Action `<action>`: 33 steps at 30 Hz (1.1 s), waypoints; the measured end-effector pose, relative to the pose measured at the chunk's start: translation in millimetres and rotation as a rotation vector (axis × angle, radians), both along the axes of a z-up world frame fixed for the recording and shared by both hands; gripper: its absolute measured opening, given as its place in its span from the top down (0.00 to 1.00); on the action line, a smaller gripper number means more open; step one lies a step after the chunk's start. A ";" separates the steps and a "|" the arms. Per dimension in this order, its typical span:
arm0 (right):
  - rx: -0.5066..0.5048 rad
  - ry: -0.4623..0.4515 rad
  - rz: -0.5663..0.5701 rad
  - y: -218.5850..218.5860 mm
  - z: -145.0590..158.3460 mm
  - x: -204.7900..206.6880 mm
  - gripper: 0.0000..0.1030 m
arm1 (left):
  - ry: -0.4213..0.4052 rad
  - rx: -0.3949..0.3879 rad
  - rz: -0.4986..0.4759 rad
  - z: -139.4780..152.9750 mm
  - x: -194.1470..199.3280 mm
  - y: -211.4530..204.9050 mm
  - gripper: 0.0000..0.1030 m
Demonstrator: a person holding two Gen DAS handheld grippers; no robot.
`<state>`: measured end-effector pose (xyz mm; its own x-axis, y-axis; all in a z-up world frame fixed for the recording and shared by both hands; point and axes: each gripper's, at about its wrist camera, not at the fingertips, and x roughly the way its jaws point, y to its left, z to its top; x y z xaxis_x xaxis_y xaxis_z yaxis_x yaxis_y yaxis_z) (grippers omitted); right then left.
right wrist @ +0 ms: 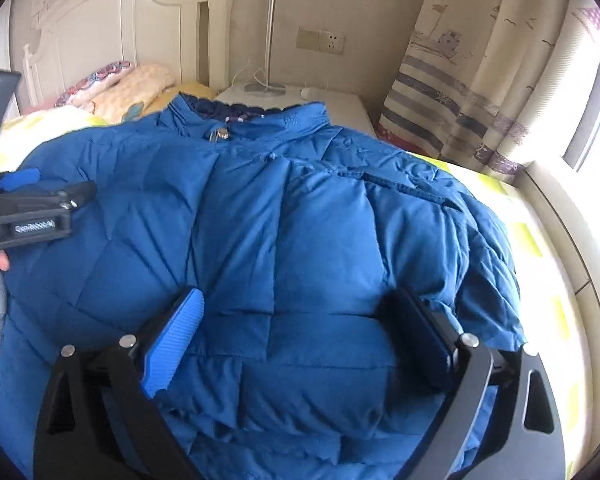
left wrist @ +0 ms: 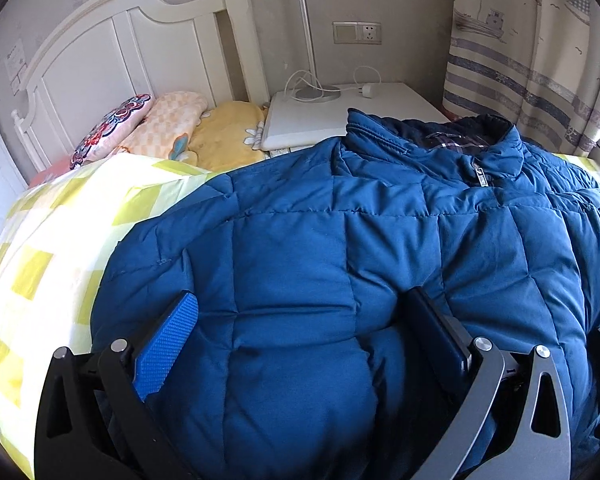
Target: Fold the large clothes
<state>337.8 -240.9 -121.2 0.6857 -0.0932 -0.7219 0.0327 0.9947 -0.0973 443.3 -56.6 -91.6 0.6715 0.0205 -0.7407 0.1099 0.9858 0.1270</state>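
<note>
Jacket [left wrist: 340, 240] lay spread face up on the bed [left wrist: 60, 240], collar [left wrist: 432, 140] at the far end toward the nightstand [left wrist: 380, 108], hem toward me. Long axis ran straight away from both claws, hem to collar. It was zipped or at least closed at the neck; zip pull showed under the collar.

Left claw [left wrist: 300, 320] stood wide, jaws released, a puffed panel of the jacket's lower body bulging up between the pads. Pads looked to flank the fabric, not pinch it. It sat over the jacket's left half, near the edge where quilt showed.

Right claw [right wrist: 300, 320] also stood wide and unclenched, over the lower right half, with jacket between the jaws but no squeeze I could make out. From this side the left claw [right wrist: 32, 196] showed at the left margin, low on the jacket.

The right sleeve [right wrist: 488, 260] lay bunched off the right claw's far-right side, draping toward the window edge of the bed. I judged it nearer my right claw than my left.

Judgement: the fold turned on that axis. Sides would come in across it, or hem go up along it to the collar. Both claws were at the hem end, so either suited. Puffy fill likely to spring back.
</note>
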 end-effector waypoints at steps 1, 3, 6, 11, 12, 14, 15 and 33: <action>0.006 0.001 0.001 -0.7 -0.7 0.3 0.07 | -0.001 0.001 0.000 0.1 -0.4 -0.2 0.04; 0.024 0.001 0.002 -3.0 -1.0 0.5 0.07 | -0.004 -0.012 -0.003 2.5 -2.6 2.4 0.04; 0.018 -0.002 0.000 -2.3 -1.3 -0.1 0.07 | -0.054 -0.019 0.037 18.1 -21.9 13.8 0.04; 0.033 -0.013 0.001 -3.2 -0.5 -1.2 0.07 | -0.087 -0.022 0.070 37.1 -84.0 39.0 0.04; 0.034 -0.015 0.001 -3.0 -0.8 -1.5 0.07 | -0.059 0.025 0.075 31.0 -97.0 41.9 0.04; 0.035 -0.014 0.002 -3.7 -1.3 -1.5 0.07 | -0.032 0.046 0.074 21.1 -122.5 50.6 0.04; 0.037 -0.015 0.003 -3.9 -1.4 -2.3 0.07 | -0.021 0.035 0.077 15.3 -137.8 57.6 0.04; 0.122 0.120 0.072 -21.4 -15.9 -122.8 0.02 | 0.162 -0.171 0.119 -12.8 -152.1 115.4 0.04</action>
